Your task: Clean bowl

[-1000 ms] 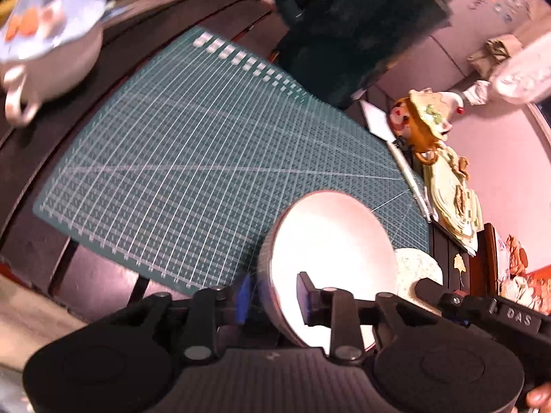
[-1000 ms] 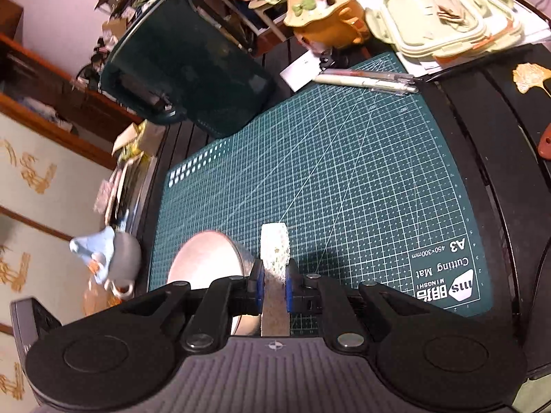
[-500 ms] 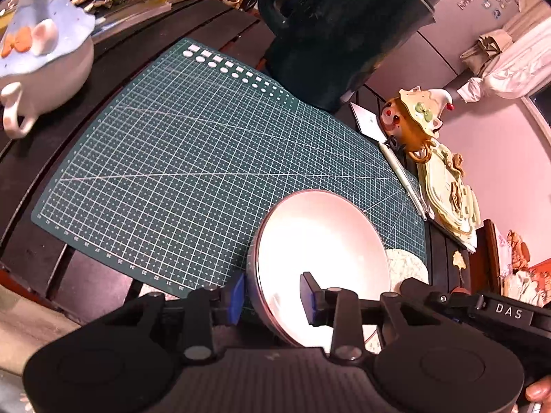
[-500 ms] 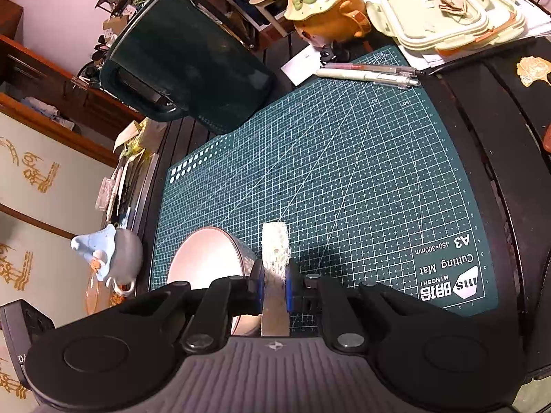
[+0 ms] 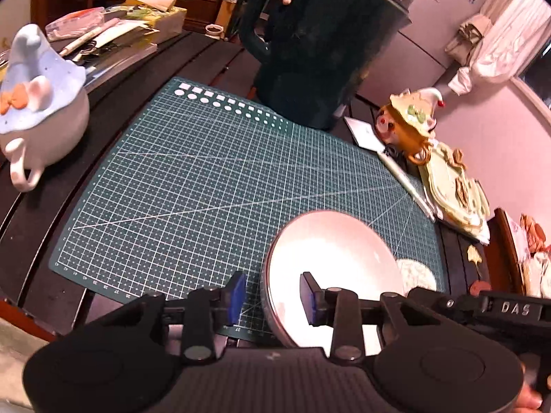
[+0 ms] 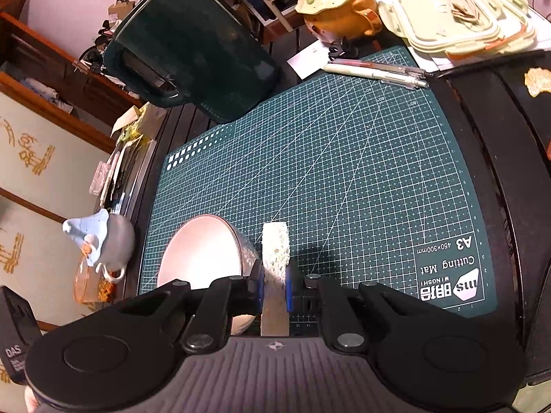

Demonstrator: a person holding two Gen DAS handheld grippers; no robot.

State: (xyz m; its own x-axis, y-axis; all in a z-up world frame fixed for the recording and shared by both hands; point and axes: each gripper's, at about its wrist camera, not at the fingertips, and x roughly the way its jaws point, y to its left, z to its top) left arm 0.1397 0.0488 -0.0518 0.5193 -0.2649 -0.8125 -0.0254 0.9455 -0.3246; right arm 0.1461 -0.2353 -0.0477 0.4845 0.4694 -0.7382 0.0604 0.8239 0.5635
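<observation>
The bowl [image 5: 330, 275] is tilted up on its edge at the near side of the green cutting mat [image 5: 206, 186], its pale, smooth, glossy inside facing the left wrist camera and its rim a thin dark ring. The left gripper [image 5: 272, 294] straddles that rim: one blue pad sits inside the bowl, the other stands outside with a visible gap to the wall, so whether it truly pinches I cannot tell. Seen from the right wrist camera, the bowl [image 6: 203, 258] lies just to the left of the right gripper [image 6: 275, 282], whose jaws are clamped narrow on a sponge [image 6: 274, 251]. The sponge is a flat, pale, porous slab, its long axis pointing straight ahead beyond the fingers, just beside the bowl's patterned outer wall. The wipe, I judge, needs it swung leftward over the rim. Farther out stand a dark green jug [image 5: 320, 41] and a duck-lidded white pot [image 5: 38, 117].
</observation>
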